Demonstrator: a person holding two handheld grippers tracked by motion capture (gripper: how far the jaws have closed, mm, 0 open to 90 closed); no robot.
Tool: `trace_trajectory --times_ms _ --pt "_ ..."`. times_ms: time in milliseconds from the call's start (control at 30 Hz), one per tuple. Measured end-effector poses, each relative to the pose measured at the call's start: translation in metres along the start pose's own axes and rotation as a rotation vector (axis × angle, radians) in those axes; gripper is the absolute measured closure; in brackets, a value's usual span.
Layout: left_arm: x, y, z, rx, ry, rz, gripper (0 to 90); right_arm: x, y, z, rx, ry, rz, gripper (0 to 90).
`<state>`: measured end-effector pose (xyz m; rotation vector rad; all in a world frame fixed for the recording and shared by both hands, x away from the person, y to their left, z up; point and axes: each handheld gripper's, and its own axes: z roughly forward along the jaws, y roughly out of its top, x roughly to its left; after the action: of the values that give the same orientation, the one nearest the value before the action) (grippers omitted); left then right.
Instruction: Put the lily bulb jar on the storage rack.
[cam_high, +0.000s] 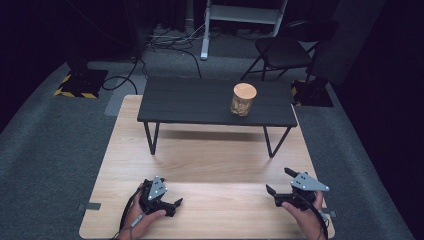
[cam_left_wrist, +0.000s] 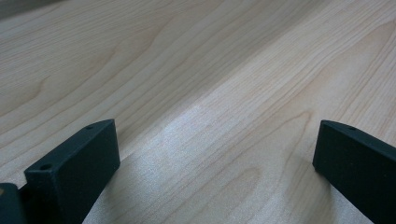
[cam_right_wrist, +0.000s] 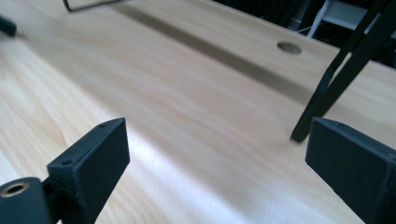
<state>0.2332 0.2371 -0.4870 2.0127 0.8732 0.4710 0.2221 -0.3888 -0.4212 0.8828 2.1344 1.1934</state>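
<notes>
Two claws were held low over the near edge of the pale wooden table (cam_high: 200, 155), well apart from the wood-lidded jar (cam_high: 243, 99), which stood upright on the small black table (cam_high: 190, 102) farther back. A careless reach could be judged likely to tip the jar or catch that table's thin legs. The left claw (cam_high: 175, 204) was seen spread and empty, and the right claw (cam_high: 280, 181) likewise spread, nothing pinched.

No readable text, labels, brands or numbers anywhere. Only sign-like marking: yellow-black hazard stripes on a floor plate (cam_high: 76, 93) at far left; a second striped plate (cam_high: 295, 90) at right.
</notes>
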Motion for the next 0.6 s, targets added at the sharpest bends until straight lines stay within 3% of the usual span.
trace_trajectory --times_ms 300,600 --pt "0.000 0.000 0.000 0.000 0.001 0.000 0.5 0.009 -0.033 0.003 0.055 0.001 0.058 5.9" --pt "0.000 0.000 0.000 0.000 0.002 -0.001 0.5 0.010 -0.047 0.012 0.122 0.008 0.098 5.9"
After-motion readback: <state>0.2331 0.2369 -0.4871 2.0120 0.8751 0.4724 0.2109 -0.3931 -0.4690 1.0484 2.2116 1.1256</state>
